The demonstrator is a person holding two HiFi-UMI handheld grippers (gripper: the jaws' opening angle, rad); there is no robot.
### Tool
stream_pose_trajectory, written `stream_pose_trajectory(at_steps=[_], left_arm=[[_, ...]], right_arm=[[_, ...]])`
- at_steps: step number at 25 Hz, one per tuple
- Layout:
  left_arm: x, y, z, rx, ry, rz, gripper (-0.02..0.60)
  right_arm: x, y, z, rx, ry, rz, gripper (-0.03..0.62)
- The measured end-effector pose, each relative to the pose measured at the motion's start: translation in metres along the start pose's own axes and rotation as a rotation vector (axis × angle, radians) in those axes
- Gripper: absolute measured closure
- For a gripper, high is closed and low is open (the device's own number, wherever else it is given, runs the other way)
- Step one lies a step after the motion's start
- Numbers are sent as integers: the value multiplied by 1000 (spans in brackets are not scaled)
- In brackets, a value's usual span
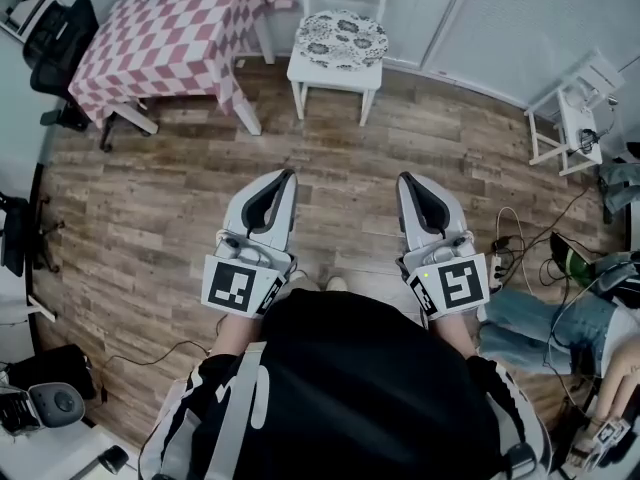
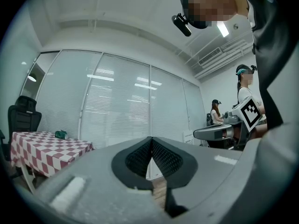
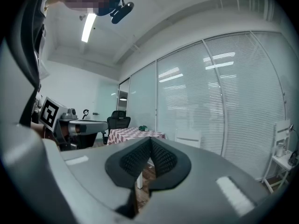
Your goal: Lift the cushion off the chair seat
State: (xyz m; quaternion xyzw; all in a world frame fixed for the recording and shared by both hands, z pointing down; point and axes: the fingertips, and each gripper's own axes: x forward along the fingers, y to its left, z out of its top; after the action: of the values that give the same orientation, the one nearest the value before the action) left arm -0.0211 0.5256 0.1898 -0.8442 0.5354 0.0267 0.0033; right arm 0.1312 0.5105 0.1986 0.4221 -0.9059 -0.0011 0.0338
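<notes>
1. I have the left gripper held level in front of my body. It points forward across the wooden floor, with its marker cube nearest to me.
2. The right gripper sits beside it at the same height and is also level. Its marker cube is close against my torso. The two grippers are apart, about as wide as my body, and their tips lean slightly toward each other.
3. My forearms come out from under a dark top, and the hands themselves are mostly hidden beneath the cubes.
4. In the left gripper view the two ribbed pads meet at the tip, so the jaws are pressed together with nothing between them.
5. The right gripper view shows the same thing: pads closed against each other and nothing pinched.
6. The cushion, round with a floral pattern, lies flat on the seat of the white chair.
7. The chair stands well ahead of both grippers, just right of the table with the checked cloth. Neither gripper touches the cushion or the chair.
</notes>
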Motion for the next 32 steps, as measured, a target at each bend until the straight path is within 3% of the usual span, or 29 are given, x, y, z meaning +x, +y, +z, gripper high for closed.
stream_pose_trajectory(at_steps=[10,15,32], left_arm=[[4,-13,-12,-16,12,-8,581],[19,-3,-15,-11,5,-20,581],[112,59,-16,2,-22,-109,581]], right_arm=[[-10,-7,-14,34,7,-5,595],[0,-10,-18,2,10,-6,595],[97,-51,-11,37,-7,-50,595]])
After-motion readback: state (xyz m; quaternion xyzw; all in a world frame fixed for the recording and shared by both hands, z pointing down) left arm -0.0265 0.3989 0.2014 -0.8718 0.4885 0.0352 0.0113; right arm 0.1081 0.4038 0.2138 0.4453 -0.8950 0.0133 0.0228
